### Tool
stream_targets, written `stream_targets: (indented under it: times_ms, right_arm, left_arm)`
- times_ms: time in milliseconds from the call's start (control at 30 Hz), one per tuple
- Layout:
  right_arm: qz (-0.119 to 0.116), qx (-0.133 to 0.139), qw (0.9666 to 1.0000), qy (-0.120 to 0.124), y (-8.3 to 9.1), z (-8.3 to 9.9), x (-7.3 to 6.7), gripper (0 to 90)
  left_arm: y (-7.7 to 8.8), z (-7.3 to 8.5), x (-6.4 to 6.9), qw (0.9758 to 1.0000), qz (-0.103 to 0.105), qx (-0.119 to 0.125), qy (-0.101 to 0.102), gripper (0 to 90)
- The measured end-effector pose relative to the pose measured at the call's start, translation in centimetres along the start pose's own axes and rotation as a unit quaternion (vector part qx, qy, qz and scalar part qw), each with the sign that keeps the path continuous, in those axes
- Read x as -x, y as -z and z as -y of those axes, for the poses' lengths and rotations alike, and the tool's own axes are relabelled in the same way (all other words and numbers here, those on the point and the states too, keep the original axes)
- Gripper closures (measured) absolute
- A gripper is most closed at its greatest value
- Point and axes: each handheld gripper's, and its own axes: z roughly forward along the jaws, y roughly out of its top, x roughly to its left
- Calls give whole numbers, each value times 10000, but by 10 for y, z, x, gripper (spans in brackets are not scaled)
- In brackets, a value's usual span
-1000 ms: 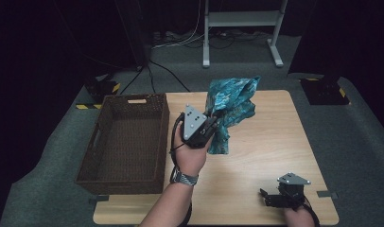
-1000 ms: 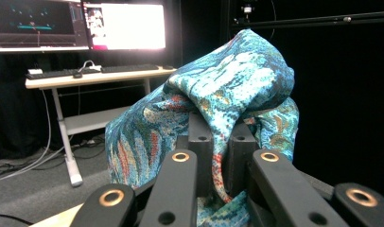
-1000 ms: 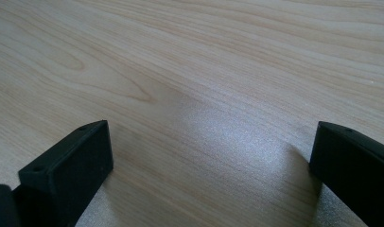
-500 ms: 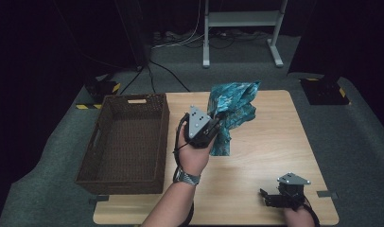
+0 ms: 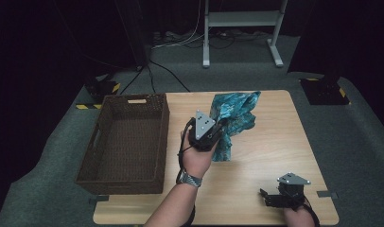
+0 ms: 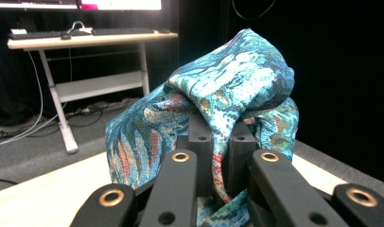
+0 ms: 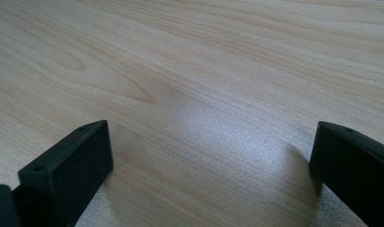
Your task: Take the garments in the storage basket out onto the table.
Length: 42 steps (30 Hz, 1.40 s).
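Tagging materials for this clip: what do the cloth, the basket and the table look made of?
Cloth: woven printed fabric, matte; visible weave and soft folds, pinched in the left gripper. Basket: dark brown wicker or similar, going by its braided walls. Table: pale wood or wood-look laminate, with grain lines and a soft sheen.

Patterned woven cloth (image 5: 233, 118), wicker basket (image 5: 128, 142), smooth wooden table (image 5: 275, 151)

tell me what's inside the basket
The basket holds nothing visible: its woven floor shows bare in the high view. The strip just behind its near wall is hidden.
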Motion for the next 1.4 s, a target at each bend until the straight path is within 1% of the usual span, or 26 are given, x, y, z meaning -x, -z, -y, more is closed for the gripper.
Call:
stream_targets:
  times_ms: [33,133,267,300,600,633,733,833,867,1167,1200,1300,1333,1400]
  right_arm:
    - [0,0,10000,0,0,0,0,1]
    - [-1,0,10000,0,0,0,0,0]
    - [-1,0,10000,0,0,0,0,1]
    - [-1,0,10000,1,0,0,0,1]
    - [-3,1,10000,-3,0,0,0,0]
    - [-3,0,10000,-3,0,0,0,0]
    - [-3,2,10000,-2,0,0,0,0]
    - [-3,0,10000,-3,0,0,0,0]
    - [-3,0,10000,-3,0,0,0,0]
    - [-2,3,10000,-5,0,0,0,0]
    - [-2,3,10000,-5,0,0,0,0]
    - [-2,4,10000,-4,0,0,0,0]
    - [-2,4,10000,-4,0,0,0,0]
    - [-3,4,10000,-3,0,0,0,0]
  left_arm:
    - [0,0,0,10000,0,0,0,843]
    - [-4,7,1,9999,-1,-98,-22,843]
    - [-11,18,0,9996,-18,-274,-19,842]
    - [-11,18,0,9996,-18,-274,-19,842]
    - [-22,39,0,9984,-34,-561,-10,840]
    - [-25,43,0,9980,-46,-635,-52,840]
    - [-27,47,0,9975,-52,-698,-64,840]
    - [-32,56,1,9965,-52,-827,-79,840]
    - [-32,56,1,9965,-52,-827,-79,840]
    - [-43,76,5,9942,-35,-1073,-63,840]
    - [-43,76,5,9942,-35,-1073,-63,840]
    - [-49,86,8,9925,-22,-1217,-80,840]
    - [-49,86,8,9925,-22,-1217,-80,839]
    - [-51,90,9,9917,-16,-1284,-93,839]
